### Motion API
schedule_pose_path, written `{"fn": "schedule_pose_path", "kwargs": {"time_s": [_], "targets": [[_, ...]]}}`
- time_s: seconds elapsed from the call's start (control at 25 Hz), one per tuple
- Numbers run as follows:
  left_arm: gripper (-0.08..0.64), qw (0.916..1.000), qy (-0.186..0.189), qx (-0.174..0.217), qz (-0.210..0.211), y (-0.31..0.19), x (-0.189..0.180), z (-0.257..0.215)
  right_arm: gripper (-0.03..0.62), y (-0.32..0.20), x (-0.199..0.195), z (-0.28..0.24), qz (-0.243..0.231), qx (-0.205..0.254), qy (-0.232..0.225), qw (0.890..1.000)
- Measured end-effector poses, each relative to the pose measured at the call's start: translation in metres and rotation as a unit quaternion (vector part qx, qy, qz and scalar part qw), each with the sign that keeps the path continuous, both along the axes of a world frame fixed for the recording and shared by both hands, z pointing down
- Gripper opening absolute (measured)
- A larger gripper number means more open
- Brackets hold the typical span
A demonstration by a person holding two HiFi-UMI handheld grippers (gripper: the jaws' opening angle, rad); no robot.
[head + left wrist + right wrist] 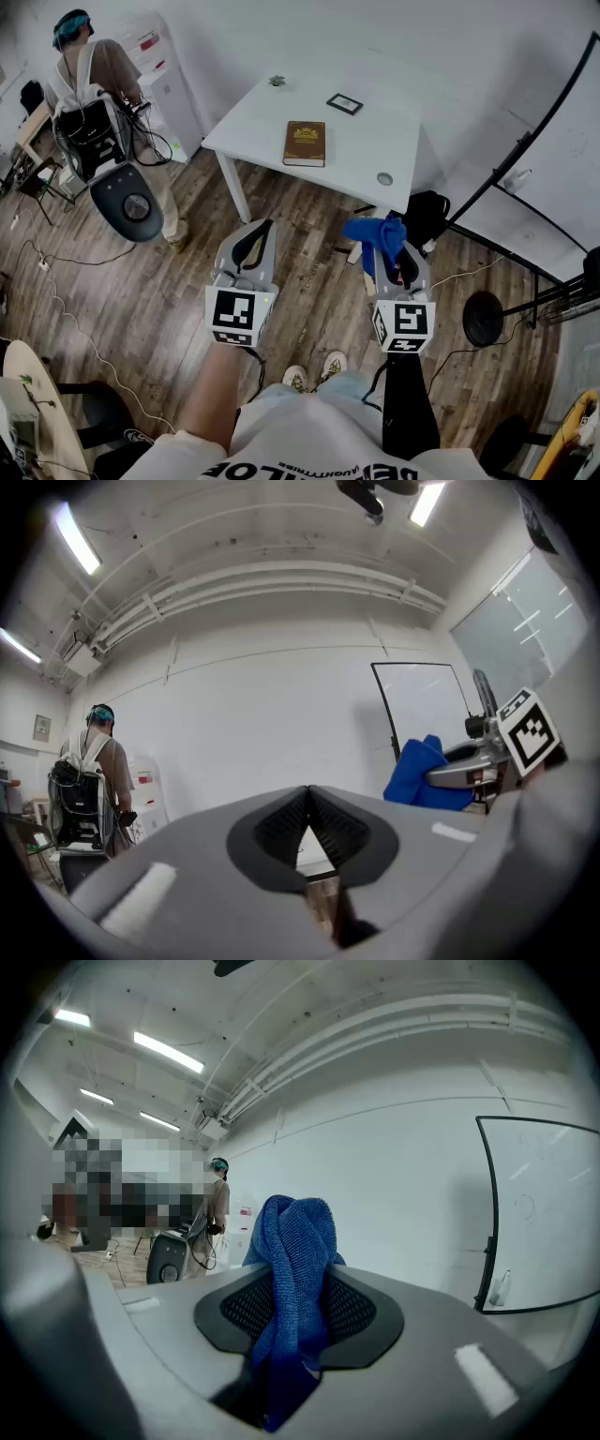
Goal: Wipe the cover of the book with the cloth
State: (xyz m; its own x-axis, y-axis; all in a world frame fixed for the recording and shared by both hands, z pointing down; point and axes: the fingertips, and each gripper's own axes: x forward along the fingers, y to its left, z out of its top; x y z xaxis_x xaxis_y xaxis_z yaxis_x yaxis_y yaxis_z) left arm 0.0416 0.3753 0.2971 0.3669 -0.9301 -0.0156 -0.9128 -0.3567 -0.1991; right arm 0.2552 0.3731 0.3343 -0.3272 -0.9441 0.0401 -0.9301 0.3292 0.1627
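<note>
A brown book (305, 142) with a gold-printed cover lies flat on the white table (262, 112), well ahead of both grippers. My right gripper (392, 249) is shut on a blue cloth (380, 236), which bunches up above the jaws and hangs over them; in the right gripper view the cloth (298, 1269) fills the gap between the jaws. My left gripper (255, 243) is shut with nothing in it, its jaws meeting at the tip (307, 803). Both grippers hover over the wooden floor, short of the table and tilted upward. From the left gripper view the blue cloth (427, 772) shows to the right.
On the table lie a small dark frame (344, 103), a little round grey object (384, 178) and a small greenish item (277, 82). A person with a backpack (89, 84) stands at the left by an office chair (127, 192). A whiteboard stand (525, 187) and cables are on the right.
</note>
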Motion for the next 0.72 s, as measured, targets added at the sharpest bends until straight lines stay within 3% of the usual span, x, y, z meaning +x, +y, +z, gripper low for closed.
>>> {"fn": "schedule_pose_path", "kwargs": {"time_s": [0.52,0.72], "targets": [[0.057,0.9999,0.005,0.004,0.014,0.01,-0.028,-0.003,0.127,0.014,-0.028,-0.009,0.005,0.011,-0.015,1.0],[0.057,0.9998,0.007,-0.005,0.016,-0.006,-0.031,0.005,0.127,-0.006,-0.031,-0.006,0.007,0.008,-0.013,1.0]]}}
